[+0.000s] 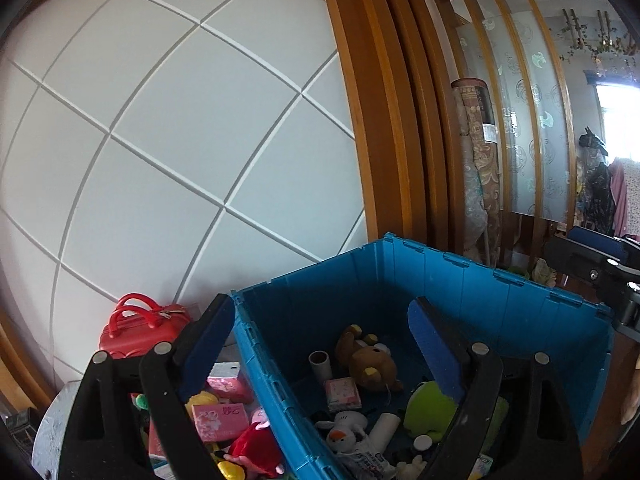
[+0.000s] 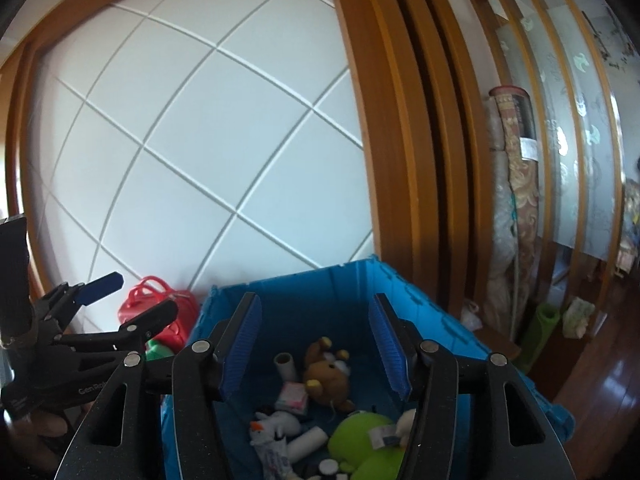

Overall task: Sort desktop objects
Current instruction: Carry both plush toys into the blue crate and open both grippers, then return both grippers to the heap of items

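Closest to us, our left gripper [image 1: 320,344] is wide open and holds nothing. Our right gripper [image 2: 316,344] is wide open too, with nothing in it. Both hang over the big blue bin [image 1: 500,300]. Inside it, a green frog toy [image 1: 428,410] sits at 5 o'clock, a brown bear [image 1: 368,360] in the middle, and a white bunny [image 1: 344,430] at 6 o'clock. A red bag [image 1: 140,328] stands at 9 o'clock, outside the bin.
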`<state>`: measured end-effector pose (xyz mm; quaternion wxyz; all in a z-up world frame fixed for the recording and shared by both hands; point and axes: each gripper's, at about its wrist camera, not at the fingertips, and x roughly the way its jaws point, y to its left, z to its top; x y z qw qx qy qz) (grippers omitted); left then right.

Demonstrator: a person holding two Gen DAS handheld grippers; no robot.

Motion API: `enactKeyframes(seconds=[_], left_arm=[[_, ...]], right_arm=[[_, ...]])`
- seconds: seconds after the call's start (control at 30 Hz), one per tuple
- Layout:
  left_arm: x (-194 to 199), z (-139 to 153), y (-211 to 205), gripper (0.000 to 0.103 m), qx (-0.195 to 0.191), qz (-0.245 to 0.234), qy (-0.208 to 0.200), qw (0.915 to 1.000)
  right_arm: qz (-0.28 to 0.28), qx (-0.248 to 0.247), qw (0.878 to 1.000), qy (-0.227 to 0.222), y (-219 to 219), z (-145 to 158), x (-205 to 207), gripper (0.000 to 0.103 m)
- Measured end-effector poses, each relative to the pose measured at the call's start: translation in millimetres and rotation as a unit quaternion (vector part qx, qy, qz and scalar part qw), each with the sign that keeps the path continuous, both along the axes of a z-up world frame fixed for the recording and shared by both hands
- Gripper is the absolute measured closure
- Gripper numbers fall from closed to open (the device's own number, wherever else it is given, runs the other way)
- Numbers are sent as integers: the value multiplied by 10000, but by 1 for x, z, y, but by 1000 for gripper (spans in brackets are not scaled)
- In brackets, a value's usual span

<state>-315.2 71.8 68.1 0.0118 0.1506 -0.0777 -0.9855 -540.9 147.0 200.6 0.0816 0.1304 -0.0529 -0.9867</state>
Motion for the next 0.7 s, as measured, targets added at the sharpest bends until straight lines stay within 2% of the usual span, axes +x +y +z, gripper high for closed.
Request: enactKeyframes(seconds=[0.33,0.7], left_arm=[[53,-13,-57,14,174,691,168,9973],[100,-38,-155,14,204,1169,-33,9929]], right_arm=[[410,-30,9992,27,-51,-11,26,42],[858,88,9963,-39,-153,-11,53,42]])
